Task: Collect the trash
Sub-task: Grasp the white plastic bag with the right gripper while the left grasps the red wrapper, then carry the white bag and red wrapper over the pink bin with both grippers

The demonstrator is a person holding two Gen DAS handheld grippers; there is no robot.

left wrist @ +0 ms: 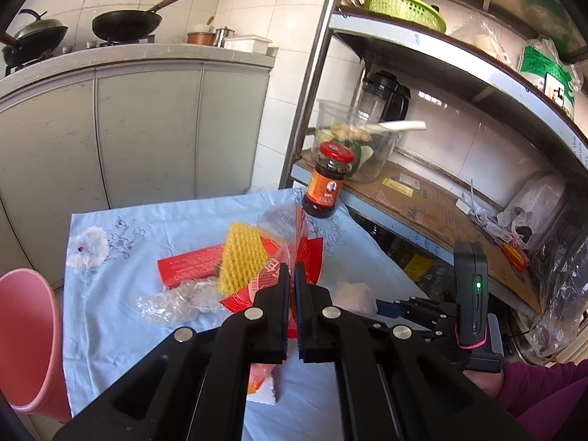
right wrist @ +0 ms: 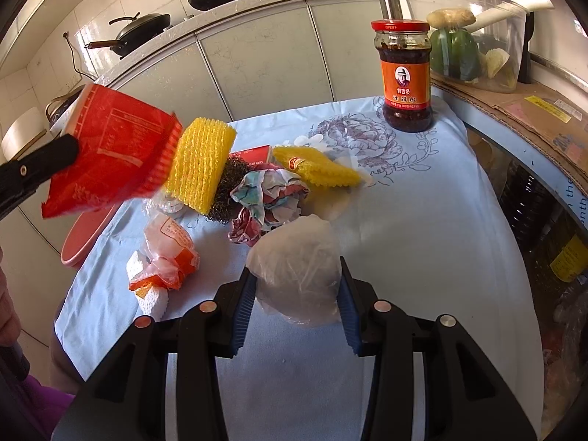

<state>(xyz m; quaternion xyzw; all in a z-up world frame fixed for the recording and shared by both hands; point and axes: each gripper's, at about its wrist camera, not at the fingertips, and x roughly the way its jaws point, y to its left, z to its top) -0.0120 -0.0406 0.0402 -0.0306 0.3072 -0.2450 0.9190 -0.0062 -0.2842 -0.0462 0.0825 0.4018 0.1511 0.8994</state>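
Note:
My left gripper point(left wrist: 290, 268) is shut on a red plastic wrapper point(left wrist: 310, 253), which hangs lifted above the table. From the right wrist view that wrapper point(right wrist: 110, 154) shows at the left, off the cloth. My right gripper point(right wrist: 296, 286) is shut on a crumpled clear plastic bag point(right wrist: 297, 268) resting on the blue cloth point(right wrist: 422, 239). Left on the cloth are two yellow foam nets point(right wrist: 200, 163) point(right wrist: 316, 165), a red box point(right wrist: 253, 154), crumpled printed paper point(right wrist: 268, 198), a steel scourer point(right wrist: 229, 183) and an orange-and-white bag point(right wrist: 165, 257).
A pink bin point(left wrist: 25, 338) stands beside the table's left edge. A chili sauce jar point(right wrist: 406, 77) stands upright at the far corner. A metal shelf point(left wrist: 422, 198) with a clear tub of vegetables point(left wrist: 352, 139) runs along the right. Crumpled clear wrap point(left wrist: 176, 301) lies near the red box.

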